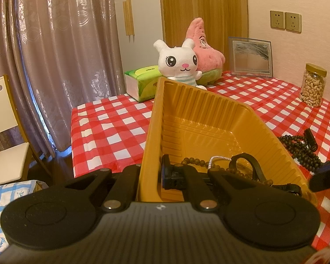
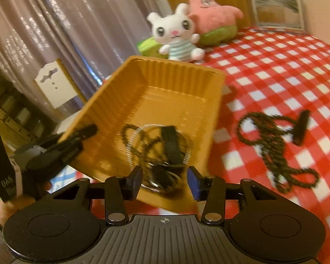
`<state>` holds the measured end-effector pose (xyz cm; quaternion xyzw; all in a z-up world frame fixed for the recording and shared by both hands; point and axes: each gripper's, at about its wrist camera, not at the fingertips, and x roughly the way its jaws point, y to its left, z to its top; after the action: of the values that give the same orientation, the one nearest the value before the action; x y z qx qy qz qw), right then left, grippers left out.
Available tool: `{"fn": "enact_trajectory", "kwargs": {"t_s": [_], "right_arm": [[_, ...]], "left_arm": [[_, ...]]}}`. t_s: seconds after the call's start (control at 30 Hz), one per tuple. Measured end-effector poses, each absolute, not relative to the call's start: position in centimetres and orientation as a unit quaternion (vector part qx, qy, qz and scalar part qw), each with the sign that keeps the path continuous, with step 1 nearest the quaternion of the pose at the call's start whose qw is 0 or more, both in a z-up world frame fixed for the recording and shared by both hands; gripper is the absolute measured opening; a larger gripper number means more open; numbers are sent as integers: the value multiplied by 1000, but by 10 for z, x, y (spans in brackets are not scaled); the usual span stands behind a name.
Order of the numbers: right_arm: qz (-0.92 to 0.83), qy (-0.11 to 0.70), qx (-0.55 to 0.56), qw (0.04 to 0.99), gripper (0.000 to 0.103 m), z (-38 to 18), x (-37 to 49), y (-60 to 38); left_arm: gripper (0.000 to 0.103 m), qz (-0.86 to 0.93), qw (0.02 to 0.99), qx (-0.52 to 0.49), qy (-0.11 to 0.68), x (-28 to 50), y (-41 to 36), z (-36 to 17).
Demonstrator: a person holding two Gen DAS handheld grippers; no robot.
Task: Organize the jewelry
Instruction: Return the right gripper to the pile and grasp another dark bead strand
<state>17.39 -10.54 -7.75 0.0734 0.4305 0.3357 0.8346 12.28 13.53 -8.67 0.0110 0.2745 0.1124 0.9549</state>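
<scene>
- Your left gripper point(image 1: 150, 176) was clamped on the near-left wall of the yellow tray point(image 1: 200, 101), one finger outside, one inside (both views agreed).
- Tray was tilted, near end hanging past the table edge, far end up toward the white bunny plush point(image 1: 179, 62).
- Your right gripper point(image 2: 165, 181) sat with jaws apart over the tray's near corner; nothing pinched between the pads.
- Inside the tray, low end: brown bead string point(image 1: 192, 161), thin silver chain point(image 1: 217, 159), black strap point(image 2: 171, 144) and something shiny right under your right jaws (blurred, couldn't tell what).
- Still out on the checkered tablecloth point(image 1: 112, 129), just right of the tray: dark bead necklace point(image 2: 272, 143) in loose loops, with a black clip-like piece point(image 2: 301, 127) at its far end.
- Background: pink star plush point(image 1: 203, 46) behind the bunny, green tissue box point(image 1: 140, 82) beside it, picture frame point(image 1: 249, 56) and jar of nuts point(image 1: 313, 84) along the wall, white chair point(image 1: 4, 136) by the curtain.
</scene>
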Motion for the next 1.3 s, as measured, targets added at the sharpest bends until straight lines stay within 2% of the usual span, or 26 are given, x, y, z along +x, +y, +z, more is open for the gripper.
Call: {"fn": "enact_trajectory", "kwargs": {"t_s": [0.5,0.83,0.87,1.0,1.3], "right_arm": [[189,435,48,879,45,-98,194,-205],[192,402,4,895,45,-102,227,-206],[200,393,-4,898,43,-101,228,-204],[233,373,-43,897,21,-104,241,-188],[261,368,-68,890,18,-121,276,-164]], "left_arm": [[4,116,953,10,279,124,138,-90],[5,121,951,11,283,125,138,-91],[5,122,951,10,283,125,138,-91],[5,123,951,9,283,126,138,-91],[5,127,950,2,287,126,139,-91]]}}
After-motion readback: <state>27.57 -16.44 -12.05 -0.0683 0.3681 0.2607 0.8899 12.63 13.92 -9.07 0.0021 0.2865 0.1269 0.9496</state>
